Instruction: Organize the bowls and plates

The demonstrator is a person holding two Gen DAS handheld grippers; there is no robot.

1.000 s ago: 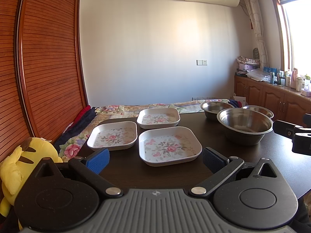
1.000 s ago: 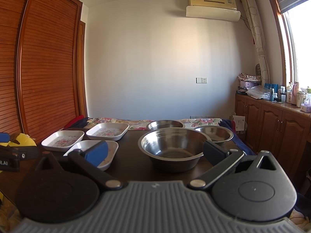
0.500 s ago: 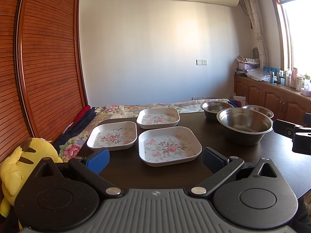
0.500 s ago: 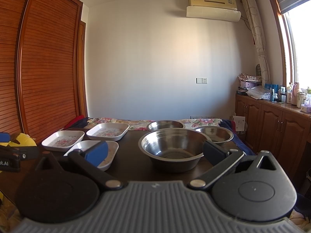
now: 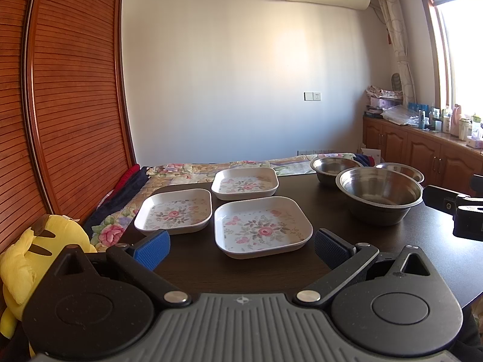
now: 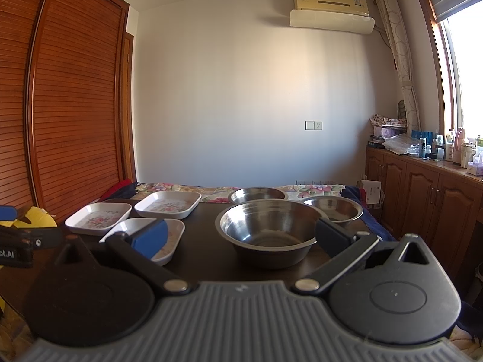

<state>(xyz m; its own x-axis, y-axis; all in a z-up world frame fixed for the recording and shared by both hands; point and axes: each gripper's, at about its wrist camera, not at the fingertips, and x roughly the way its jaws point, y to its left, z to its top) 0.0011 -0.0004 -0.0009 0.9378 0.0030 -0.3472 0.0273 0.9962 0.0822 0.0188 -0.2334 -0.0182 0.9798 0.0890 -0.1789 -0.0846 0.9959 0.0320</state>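
Nothing is sorted yet, as far as I can judge: all six pieces sit singly on the dark table (image 5: 193, 267), none stacked, so the whole job is ahead of me.

I take the big steel bowl (image 5: 379, 194) as my landmark. Two smaller steel bowls stand just behind it, one to its left-rear (image 5: 335, 167) and one to its right-rear (image 5: 400, 171). To its left lie three square white plates with pink flower prints and raised rims: the nearest plate (image 5: 262, 225) is closest to me, the left plate (image 5: 174, 211) lies beyond that, further from the bowl, and the far plate (image 5: 245, 182) lies towards the back edge. The plates are close but not overlapping.

My left gripper (image 5: 240, 246) has its blue pads spread wide and holds nothing, aimed at the nearest plate. My right gripper (image 6: 240, 235) is likewise spread and empty, facing the big bowl.
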